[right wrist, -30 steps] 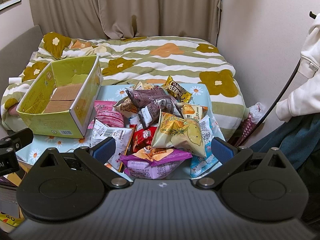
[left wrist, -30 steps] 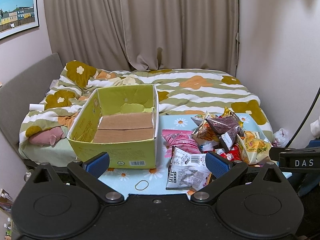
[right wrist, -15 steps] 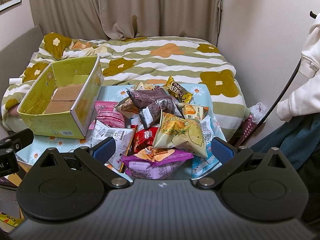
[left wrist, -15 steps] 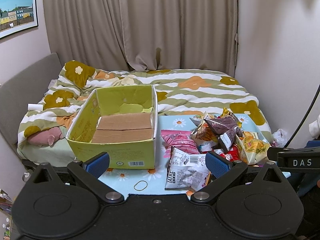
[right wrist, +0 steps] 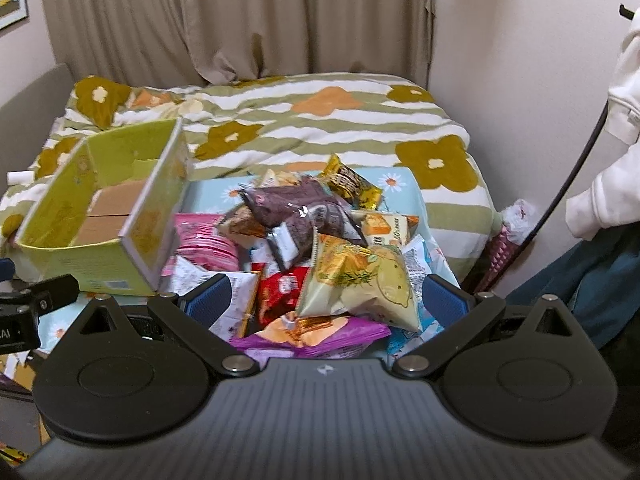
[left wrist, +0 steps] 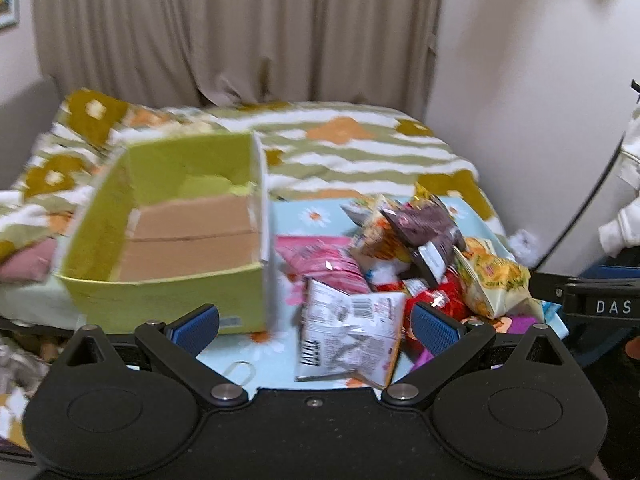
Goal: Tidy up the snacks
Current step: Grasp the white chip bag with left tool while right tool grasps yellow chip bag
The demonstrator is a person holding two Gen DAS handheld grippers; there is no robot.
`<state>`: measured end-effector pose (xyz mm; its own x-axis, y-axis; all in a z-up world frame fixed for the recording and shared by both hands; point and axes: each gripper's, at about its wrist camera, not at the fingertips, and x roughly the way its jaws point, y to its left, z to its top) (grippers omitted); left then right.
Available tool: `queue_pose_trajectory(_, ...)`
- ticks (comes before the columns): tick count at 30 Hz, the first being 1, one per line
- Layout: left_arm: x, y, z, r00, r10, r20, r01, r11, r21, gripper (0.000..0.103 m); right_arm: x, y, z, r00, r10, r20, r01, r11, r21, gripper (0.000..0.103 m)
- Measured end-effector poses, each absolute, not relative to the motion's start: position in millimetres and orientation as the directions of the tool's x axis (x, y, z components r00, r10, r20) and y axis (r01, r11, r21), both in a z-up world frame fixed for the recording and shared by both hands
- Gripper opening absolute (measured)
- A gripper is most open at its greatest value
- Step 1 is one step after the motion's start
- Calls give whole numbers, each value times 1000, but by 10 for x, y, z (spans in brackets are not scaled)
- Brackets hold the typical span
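A pile of snack bags (right wrist: 316, 248) lies on a light blue daisy-print table (left wrist: 320, 218). An empty green cardboard box (left wrist: 172, 236) stands left of the pile; it also shows in the right wrist view (right wrist: 104, 216). My left gripper (left wrist: 316, 326) is open and empty, low in front of a white barcode bag (left wrist: 352, 332). My right gripper (right wrist: 326, 300) is open and empty, its jaws either side of a yellow lemon chip bag (right wrist: 360, 280) and a purple bag (right wrist: 316, 334).
A bed with a striped flower quilt (right wrist: 320, 120) lies behind the table, with curtains (right wrist: 240, 20) beyond. A person in a white top (right wrist: 616, 128) stands at the right with a black cable (right wrist: 576, 172). A rubber band (left wrist: 240, 372) lies near the table's front edge.
Both grippers have moved forward and to the right, closer to the snack pile. The left view is blurred from the motion. Both stay open and empty.
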<state>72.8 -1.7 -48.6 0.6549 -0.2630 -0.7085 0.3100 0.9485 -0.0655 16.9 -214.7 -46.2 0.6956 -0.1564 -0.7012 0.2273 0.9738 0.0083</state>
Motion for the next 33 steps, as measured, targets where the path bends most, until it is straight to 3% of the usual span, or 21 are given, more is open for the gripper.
queue_pose_trajectory(8,1188,-238,-1073,510,-360,-781,405,902,-152,103,516,-2429,-789,649,-154,-745,248,969,16,103)
queue_pose_trajectory(22,1661,-511,-1768,437,-269,-858,380,920,-95,103,1105,-2800,-1280,553,-36,-833,184,980,80,103)
queue_pose_trajectory(31,1786,-543,-1978,407,-281,-869,381,917,-118,103,1231,-2856,-1466,508,1,-861,163,982,97,103)
queue_pose_trajectory(33,1793,-531,-1988,395,-290,-872,373,918,-136,99,1242,-2864,-1488,506,5,-863,160,982,99,103)
